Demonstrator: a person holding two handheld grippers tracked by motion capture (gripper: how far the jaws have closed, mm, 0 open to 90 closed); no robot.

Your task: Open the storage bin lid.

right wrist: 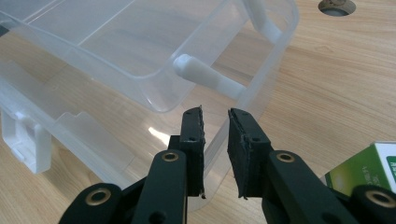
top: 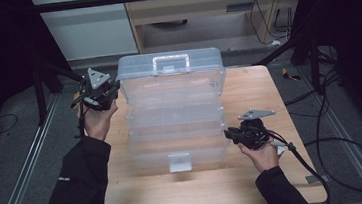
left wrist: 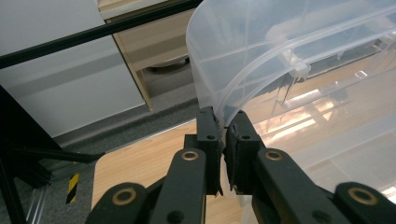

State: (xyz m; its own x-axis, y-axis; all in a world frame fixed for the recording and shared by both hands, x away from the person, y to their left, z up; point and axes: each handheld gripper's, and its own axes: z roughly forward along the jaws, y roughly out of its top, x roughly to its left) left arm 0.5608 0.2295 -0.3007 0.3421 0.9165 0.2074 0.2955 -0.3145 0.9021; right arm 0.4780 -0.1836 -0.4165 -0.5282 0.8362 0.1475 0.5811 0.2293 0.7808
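Gripping clear box [top: 174,107], both claws

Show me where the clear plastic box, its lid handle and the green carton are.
clear plastic box [top: 176,127]: high view, on its inner tray.
lid handle [top: 170,59]: high view, on its top bar.
green carton [right wrist: 362,170]: right gripper view, on its green side.

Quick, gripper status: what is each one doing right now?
Left gripper: shut on the lid edge of the clear box.
Right gripper: jaws on either side of the box wall, small gap visible; grip cannot be told.
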